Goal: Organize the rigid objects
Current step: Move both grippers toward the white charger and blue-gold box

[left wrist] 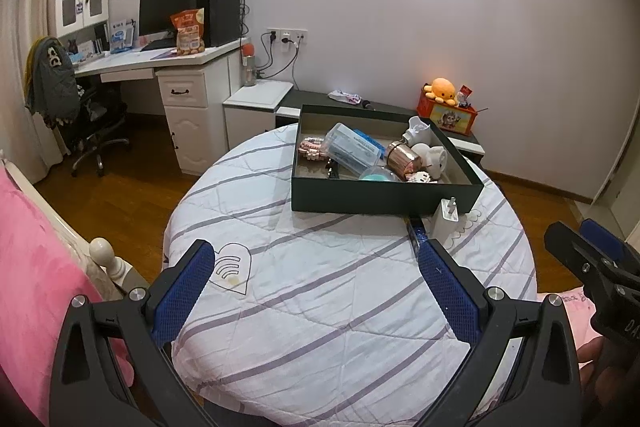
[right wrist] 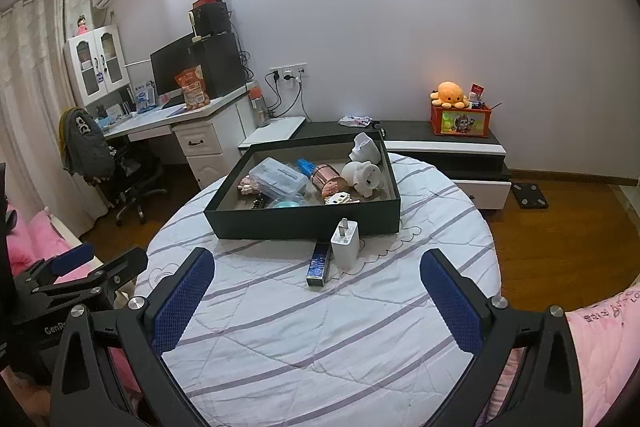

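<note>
Both grippers, left (left wrist: 316,291) & right (right wrist: 316,297), jaws wide apart, holding nothing; charger (right wrist: 345,243) w/ blue box (right wrist: 319,264) (touching) just outside tray (right wrist: 304,223)

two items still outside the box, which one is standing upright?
The white charger, standing on end with its prongs pointing up, just in front of the dark box. The blue rectangular item beside it lies flat on the quilt.

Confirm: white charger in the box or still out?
Out. The white charger stands prongs-up on the quilt just in front of the dark box's near wall, beside a small blue box.
</note>
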The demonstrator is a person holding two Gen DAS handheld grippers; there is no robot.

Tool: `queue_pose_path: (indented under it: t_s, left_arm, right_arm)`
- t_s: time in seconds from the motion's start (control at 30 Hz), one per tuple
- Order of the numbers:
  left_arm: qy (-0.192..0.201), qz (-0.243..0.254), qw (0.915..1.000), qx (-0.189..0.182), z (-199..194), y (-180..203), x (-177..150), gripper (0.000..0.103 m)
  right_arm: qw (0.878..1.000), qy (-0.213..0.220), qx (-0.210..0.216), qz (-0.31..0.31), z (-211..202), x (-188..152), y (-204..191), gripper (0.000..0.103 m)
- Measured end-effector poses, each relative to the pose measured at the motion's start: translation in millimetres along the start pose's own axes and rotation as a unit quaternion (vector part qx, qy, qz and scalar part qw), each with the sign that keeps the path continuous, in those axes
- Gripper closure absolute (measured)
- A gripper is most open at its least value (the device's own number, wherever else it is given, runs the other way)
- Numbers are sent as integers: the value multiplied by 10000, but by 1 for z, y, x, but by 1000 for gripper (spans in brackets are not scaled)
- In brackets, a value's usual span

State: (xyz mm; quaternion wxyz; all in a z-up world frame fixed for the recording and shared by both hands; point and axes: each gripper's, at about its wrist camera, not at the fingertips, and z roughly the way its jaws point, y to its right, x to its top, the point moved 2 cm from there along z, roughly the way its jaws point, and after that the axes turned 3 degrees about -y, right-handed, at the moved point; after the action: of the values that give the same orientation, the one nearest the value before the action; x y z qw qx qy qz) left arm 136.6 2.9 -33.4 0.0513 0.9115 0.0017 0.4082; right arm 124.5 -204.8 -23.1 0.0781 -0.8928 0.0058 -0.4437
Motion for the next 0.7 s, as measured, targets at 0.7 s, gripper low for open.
queue_pose_path:
  t_s: [0.7]
  left_arm:
    - [-260,-12,9997,-8,28,6,-4,0]
  right_arm:
    - [9986,-395,-323,111,35,-4,25,0]
